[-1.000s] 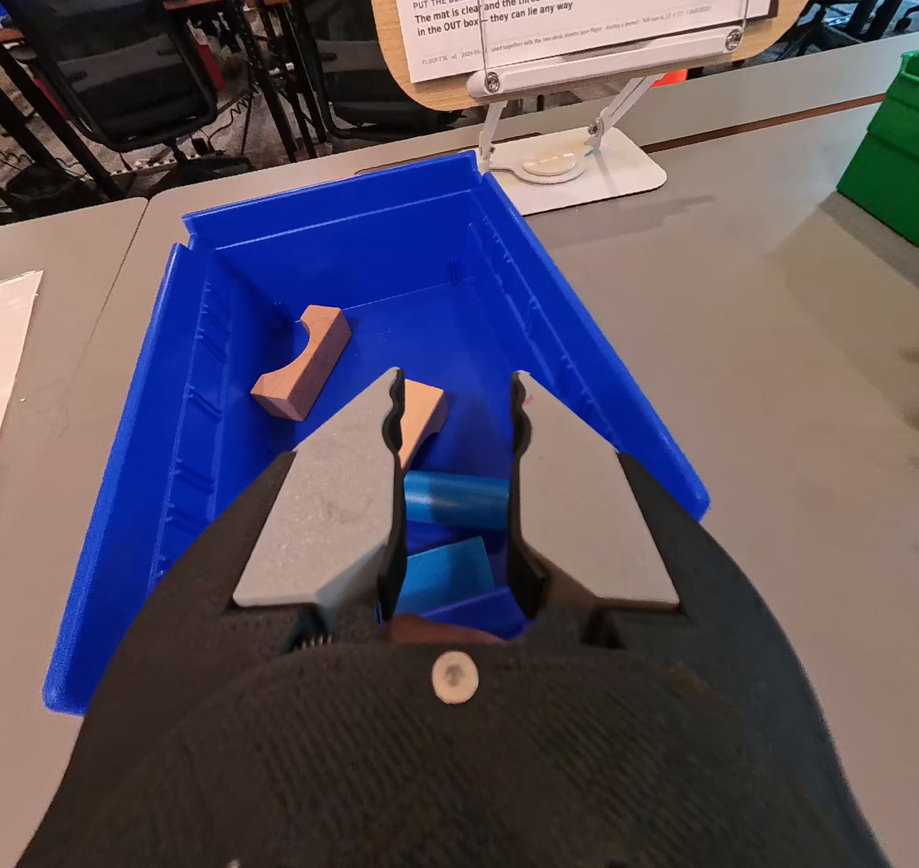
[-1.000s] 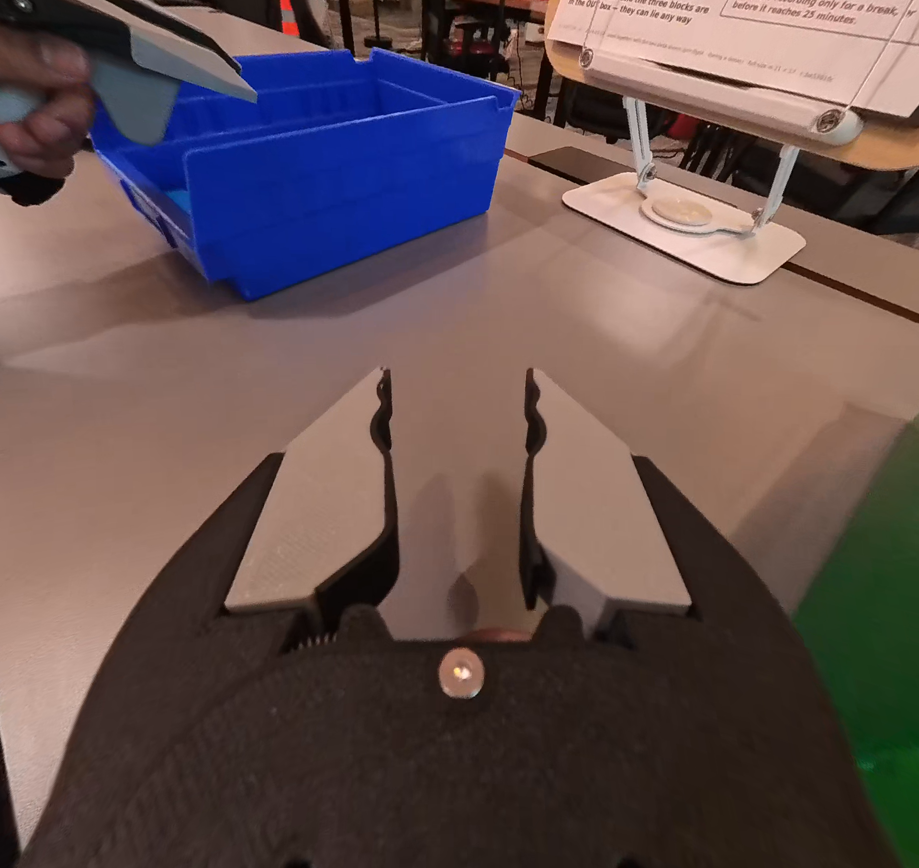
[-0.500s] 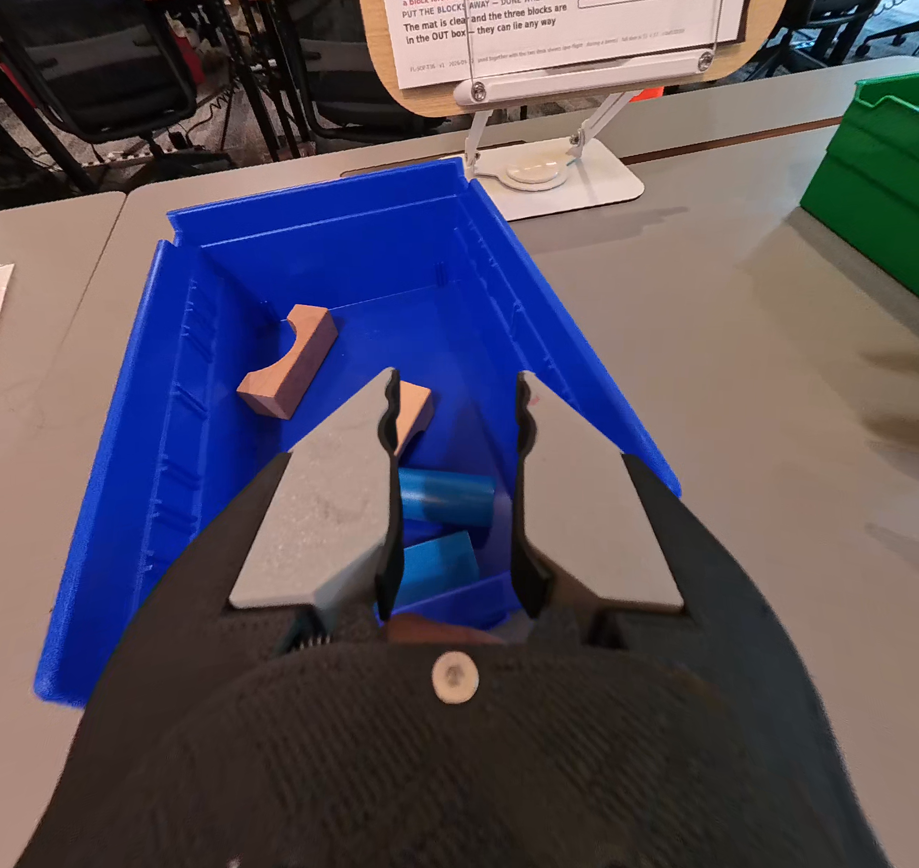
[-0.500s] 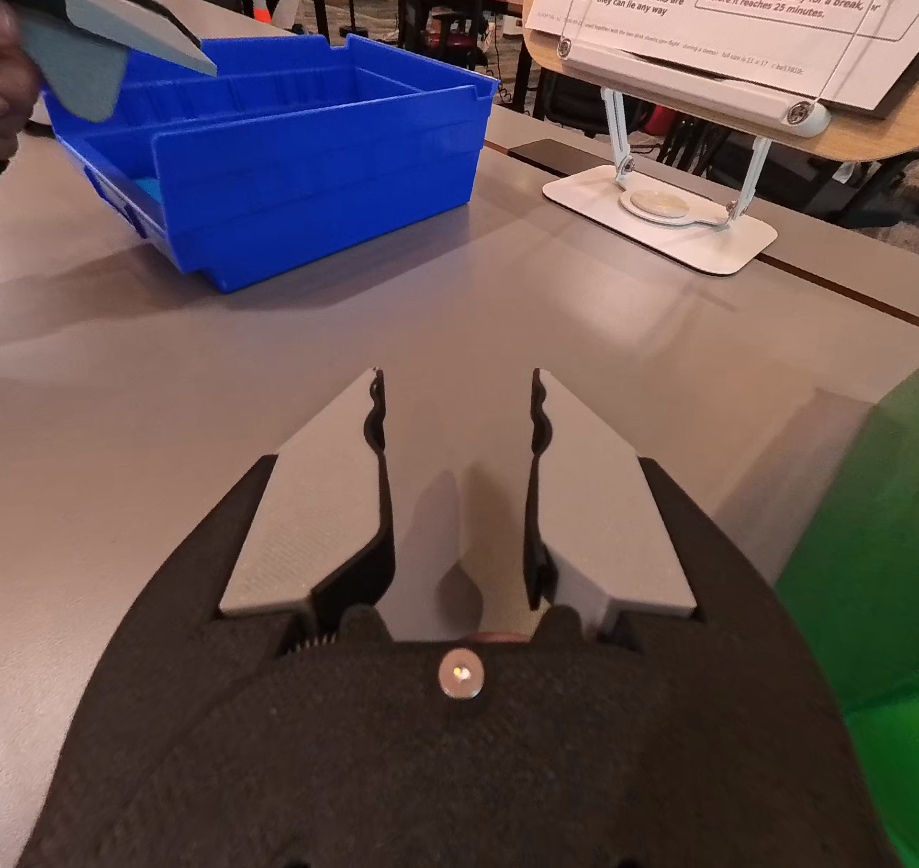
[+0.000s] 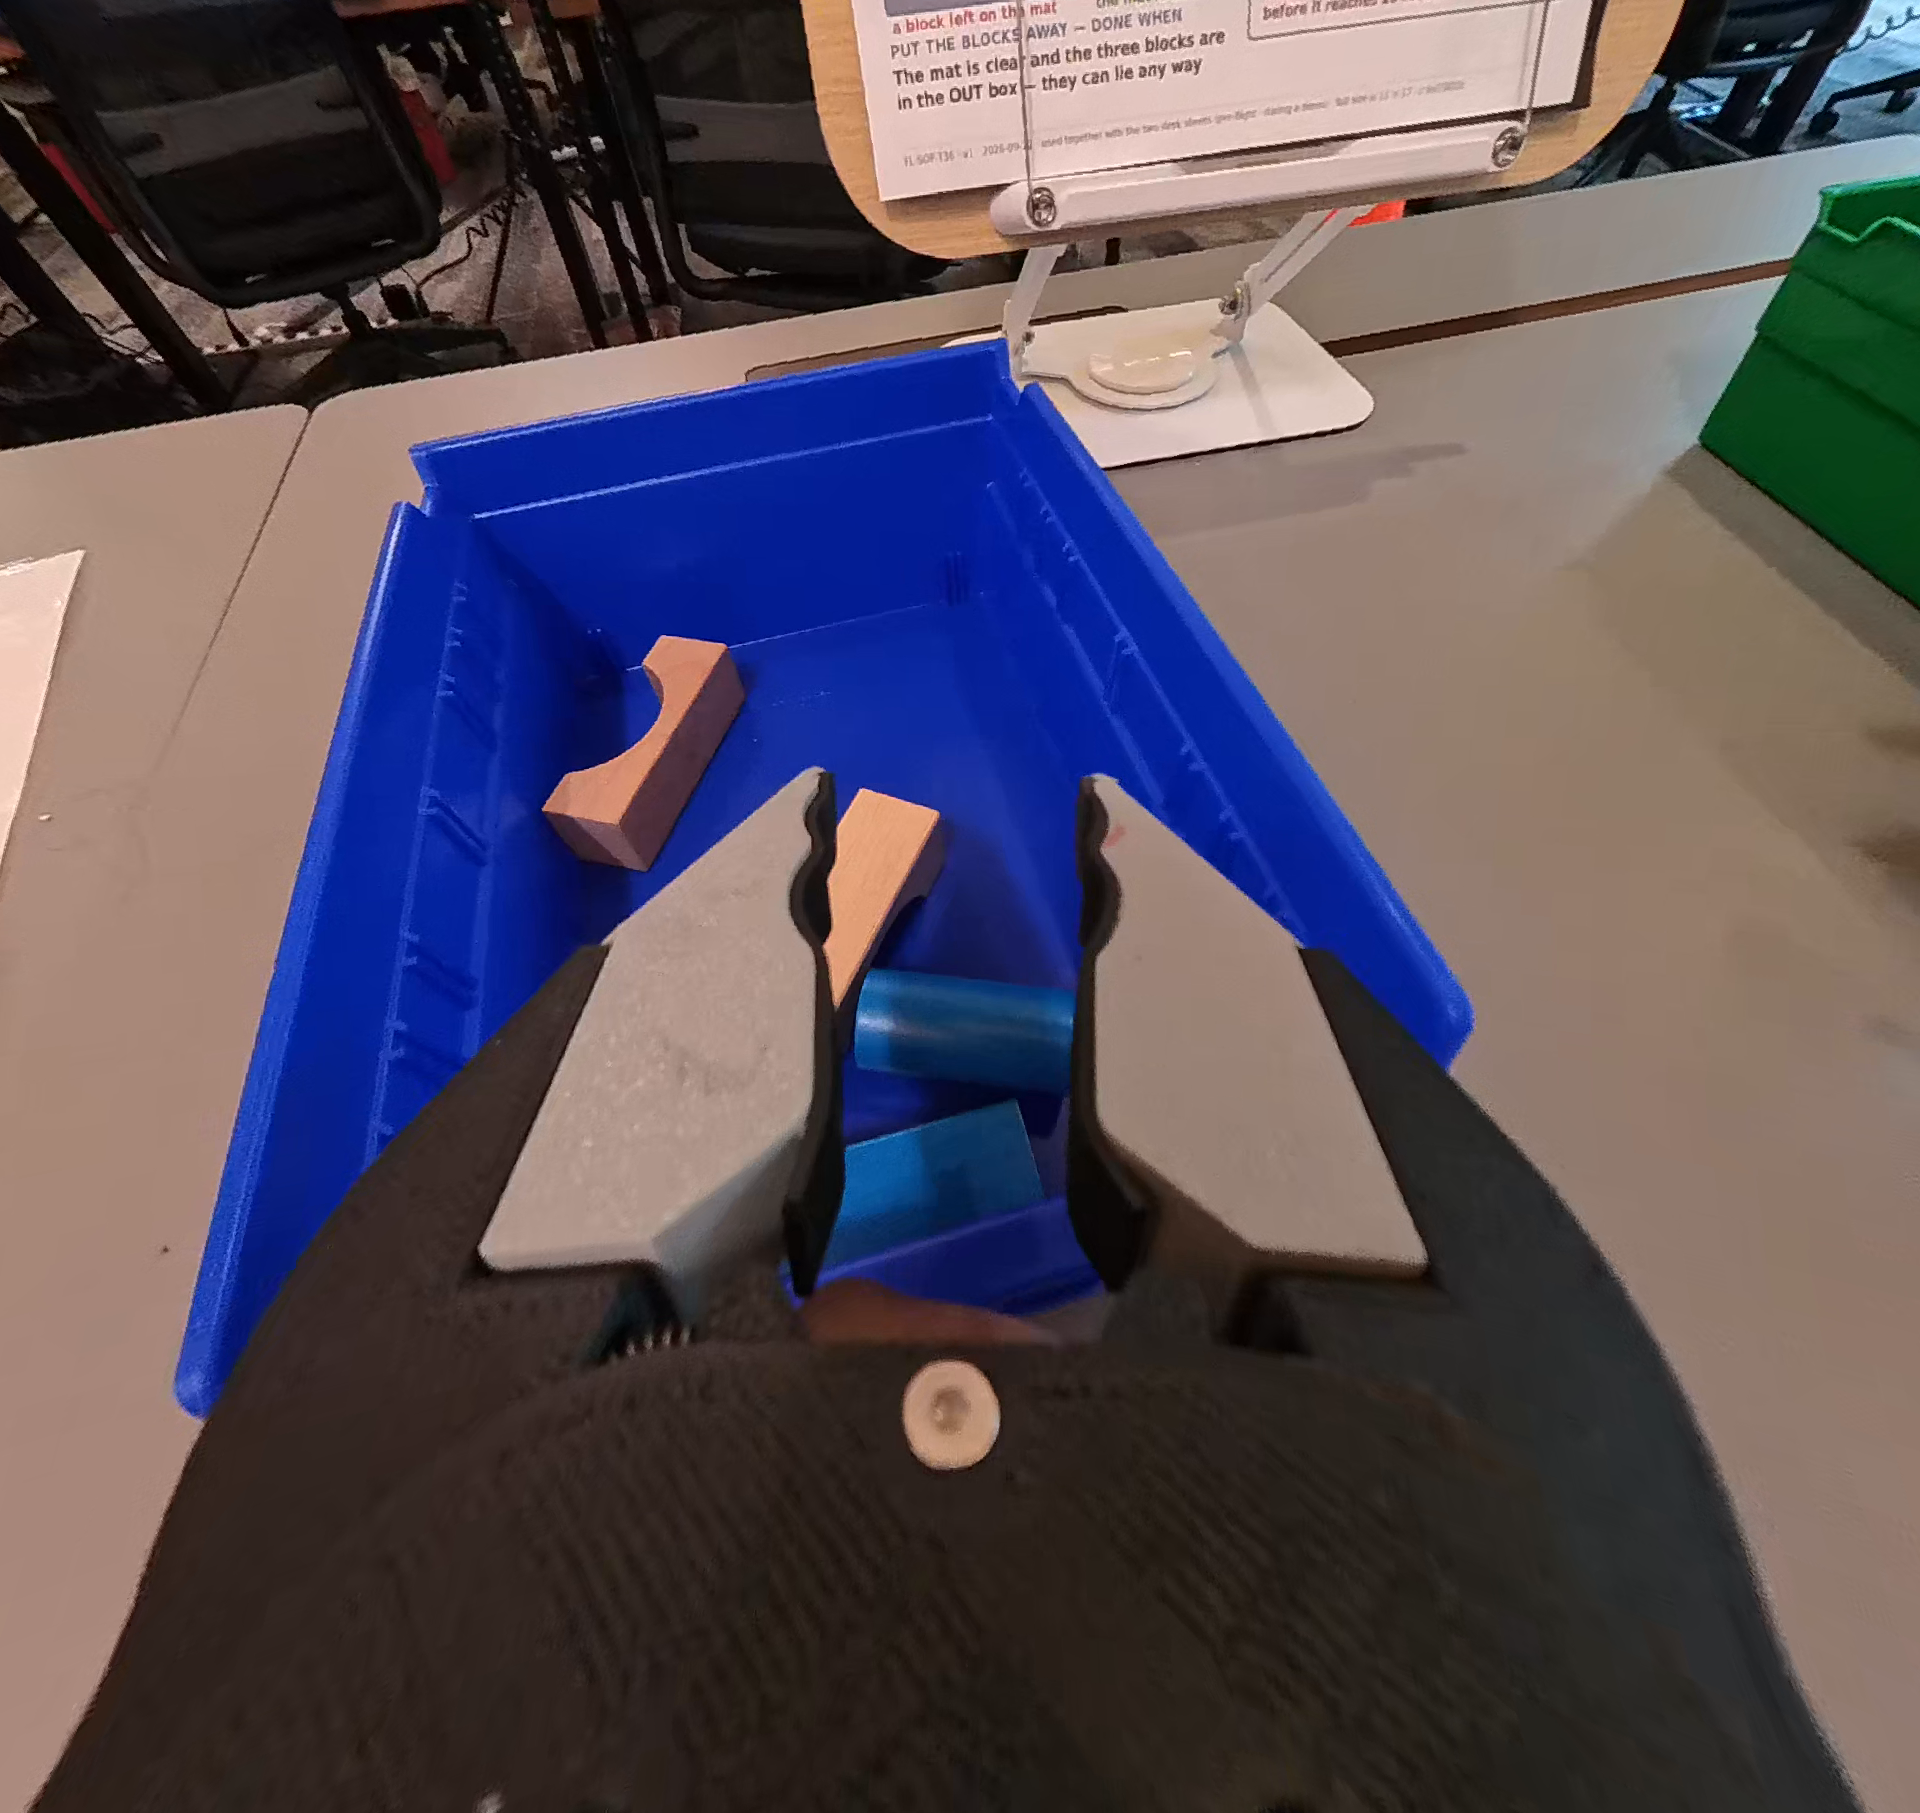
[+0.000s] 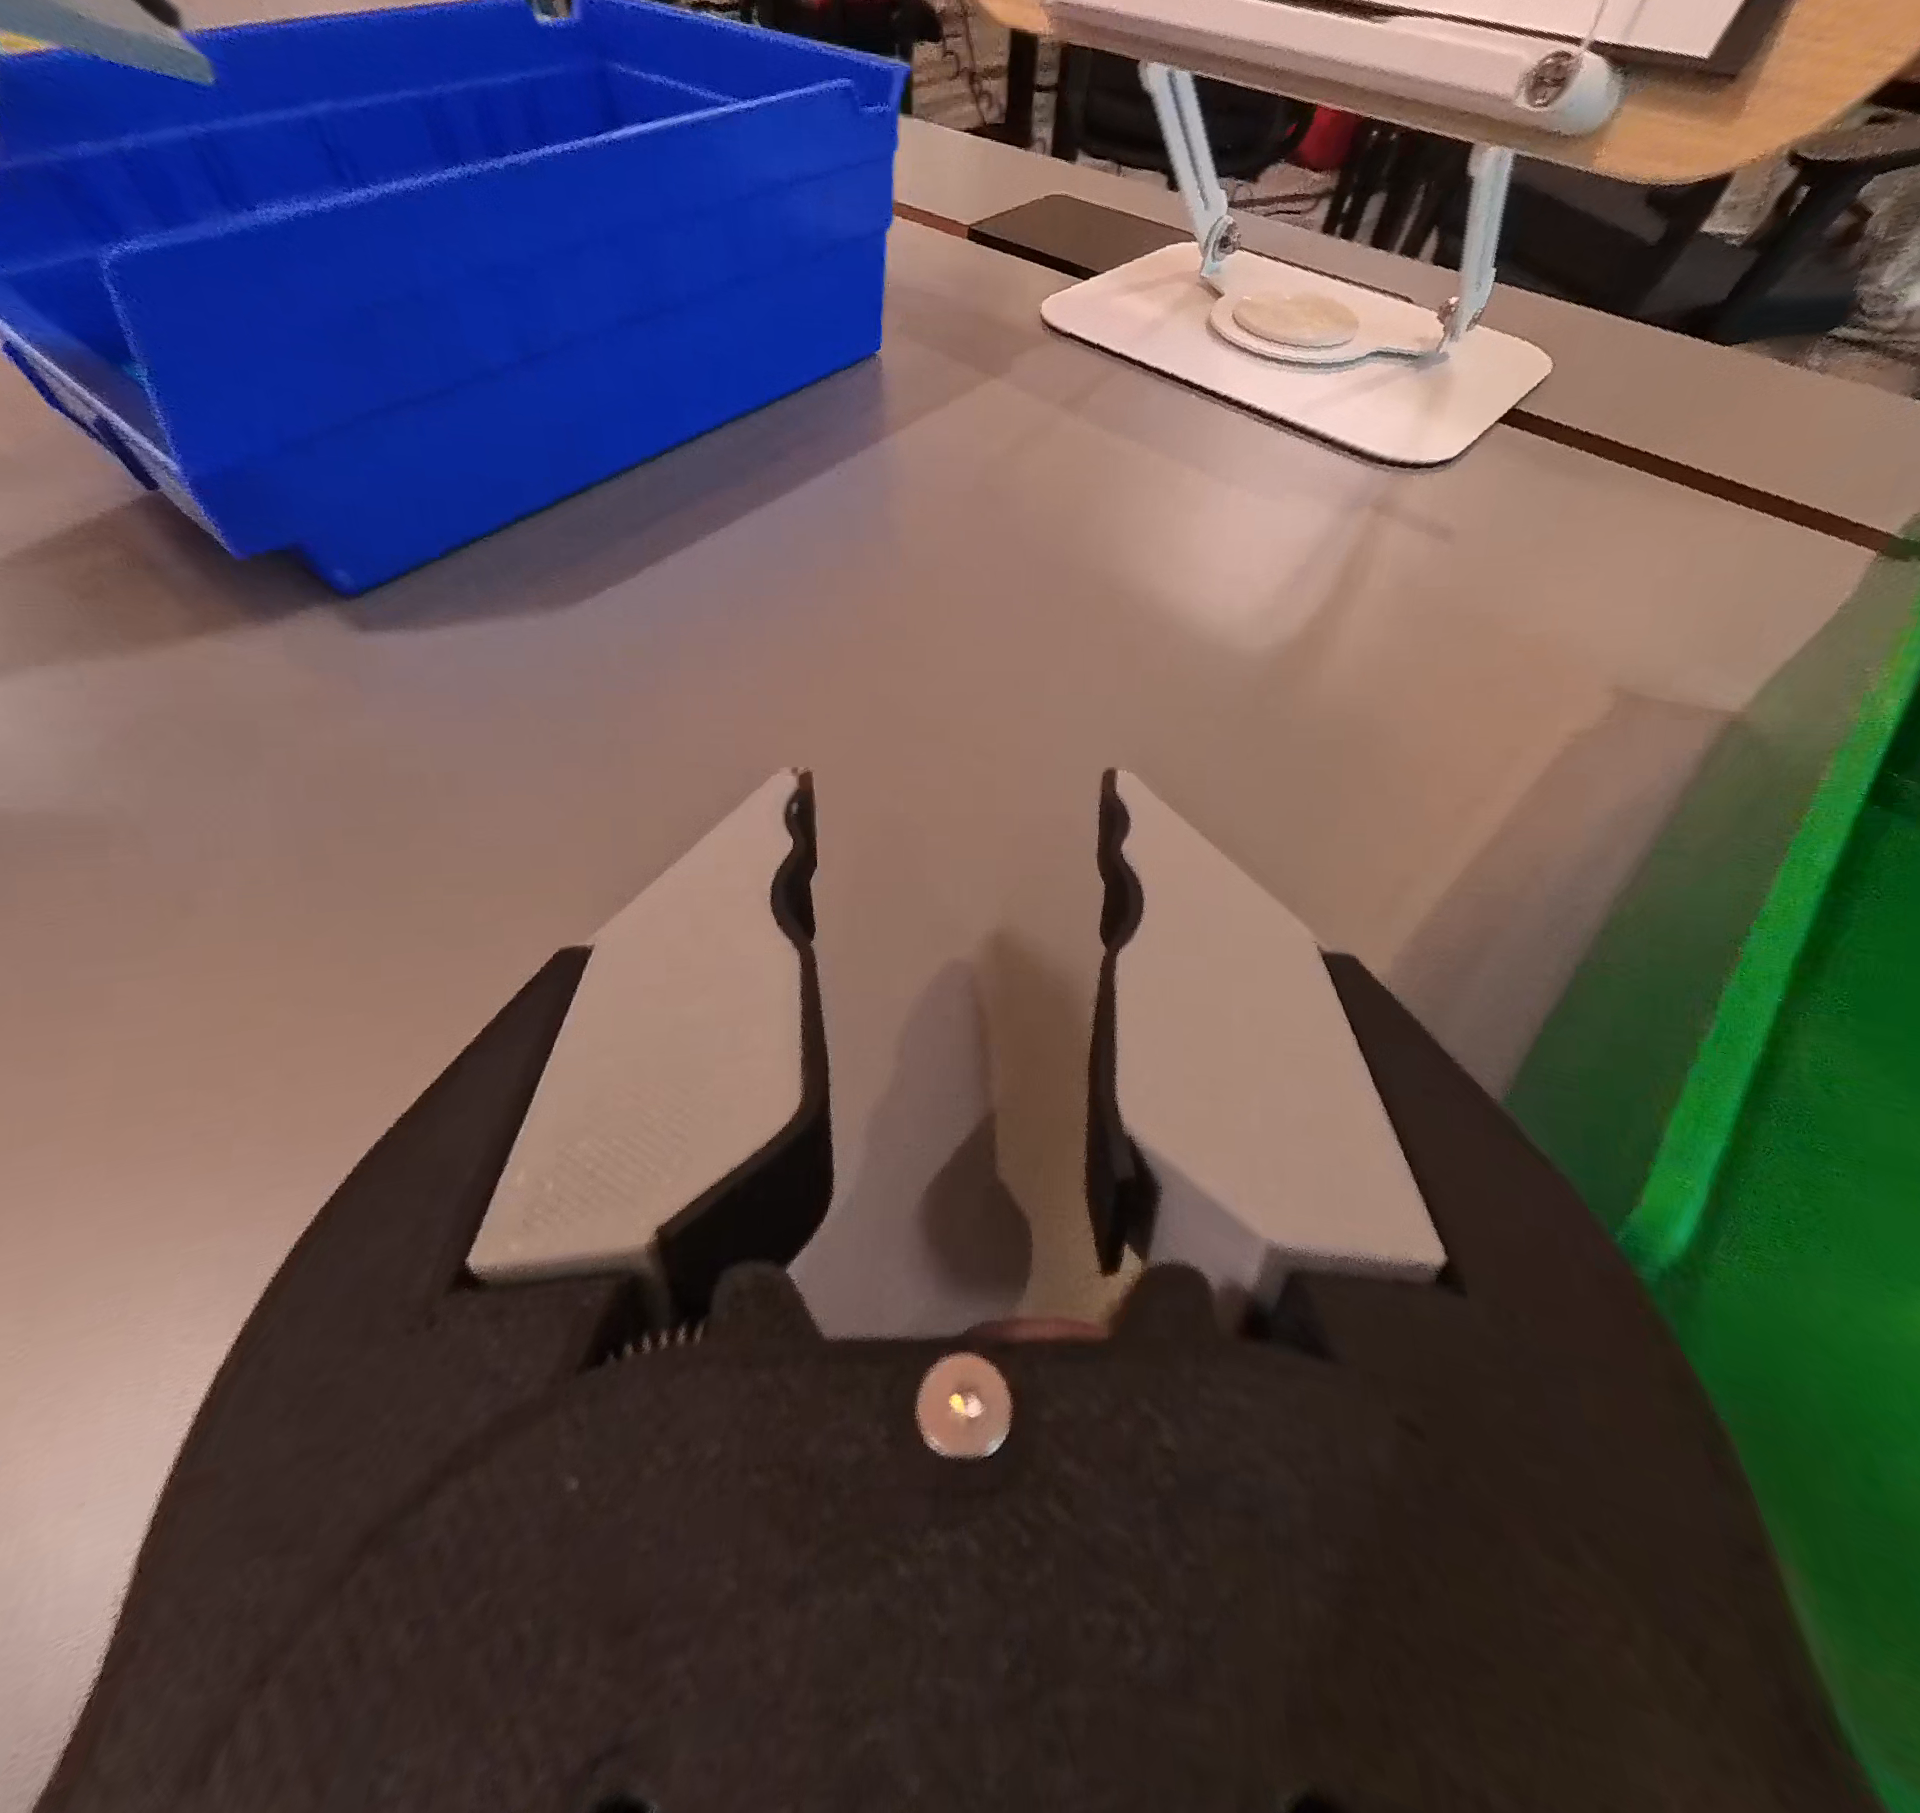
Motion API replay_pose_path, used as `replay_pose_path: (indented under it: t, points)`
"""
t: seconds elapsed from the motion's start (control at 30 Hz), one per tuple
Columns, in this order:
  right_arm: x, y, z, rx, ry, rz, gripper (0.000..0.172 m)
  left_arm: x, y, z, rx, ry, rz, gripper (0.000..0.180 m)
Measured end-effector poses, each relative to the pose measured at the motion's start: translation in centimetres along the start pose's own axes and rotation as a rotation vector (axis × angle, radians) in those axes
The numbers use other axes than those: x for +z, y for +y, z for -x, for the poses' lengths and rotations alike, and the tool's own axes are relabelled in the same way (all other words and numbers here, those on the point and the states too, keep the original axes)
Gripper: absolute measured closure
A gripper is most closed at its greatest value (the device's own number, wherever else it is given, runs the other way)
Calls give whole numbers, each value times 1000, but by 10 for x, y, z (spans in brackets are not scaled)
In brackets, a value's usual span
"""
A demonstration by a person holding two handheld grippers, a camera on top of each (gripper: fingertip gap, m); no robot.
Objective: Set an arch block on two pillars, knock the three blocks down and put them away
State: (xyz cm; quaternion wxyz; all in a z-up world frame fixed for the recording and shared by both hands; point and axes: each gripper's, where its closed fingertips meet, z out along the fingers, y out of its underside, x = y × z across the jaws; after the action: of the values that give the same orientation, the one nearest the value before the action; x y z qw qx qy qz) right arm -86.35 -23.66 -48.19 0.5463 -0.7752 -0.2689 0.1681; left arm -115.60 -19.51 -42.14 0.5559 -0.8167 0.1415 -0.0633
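In the left wrist view my left gripper [image 5: 951, 797] hangs open and empty above the near end of a blue bin [image 5: 1226, 693]. On the bin floor lie a wooden arch block [image 5: 649, 755] at the far left, a second wooden arch block [image 5: 878, 870] partly behind my left finger, a blue cylinder [image 5: 961, 1031] and a light blue block [image 5: 935, 1176]. In the right wrist view my right gripper [image 6: 956, 787] is open and empty over the bare grey table [image 6: 520, 776]. The blue bin [image 6: 468, 309] stands at the upper left there, with my left gripper's fingers [image 6: 94, 28] above it.
A white stand [image 5: 1195, 381] holding an instruction sheet sits behind the bin and also shows in the right wrist view [image 6: 1309, 361]. A green bin [image 5: 1839, 381] stands at the right, and its edge is close to my right gripper [image 6: 1787, 1036]. Chairs and desks lie beyond the table. The grippers' ends are close to 30 cm from one another.
My left gripper has drawn back and up a little over the bin; the blocks lie still. My right gripper has swung right, nearer the green bin, staying open and empty.
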Motion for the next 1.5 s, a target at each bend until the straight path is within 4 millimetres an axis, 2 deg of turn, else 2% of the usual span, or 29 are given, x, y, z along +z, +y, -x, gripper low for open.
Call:
replay_pose_path:
  t: [0.03,0.1,0.13,0.23,0.3,0.4,0.5,0.6,0.8,0.97,1.1,1.17,1.23,1.3,1.4,1.5]
  points:
    - [-1,1,-6,-1,14,5,120,0,1,1,1,-1,5,136]
    - [-2,3,-11,-20,3,10,137,0,4,6,-4,-8,12,136]
    - [-2,5,-13,-44,4,23,138,0,5,9,-10,-13,14,136]
    - [0,14,-27,-100,59,84,137,-3,4,18,-35,-26,5,136]
    - [-1,14,-32,-47,56,80,125,-5,2,25,-52,-45,-10,136]
    - [-3,10,-27,25,0,47,122,-11,-4,41,-85,-102,-51,136]
    - [-6,8,-25,7,11,26,123,-16,-7,60,-96,-188,-79,136]
    - [-4,9,-23,-28,26,41,123,-18,-7,67,-103,-213,-85,135]
    - [-3,11,-20,-58,27,52,125,-7,4,59,-46,-178,-38,131]
    - [-4,10,-20,-52,30,46,126,8,38,35,83,-86,154,133]
    - [-4,10,-20,-45,29,46,127,10,65,21,234,10,314,138]
    - [-5,9,-19,-37,22,39,127,13,60,18,220,54,305,139]
    - [-5,9,-17,-36,13,37,127,16,60,6,172,193,329,145]
    - [-4,10,-14,-44,7,42,128,15,65,10,187,266,421,146]
    - [-4,10,-9,-57,-5,40,128,9,69,32,333,266,573,150]
    - [-6,9,0,-62,-40,30,128,-1,70,39,440,331,723,157]
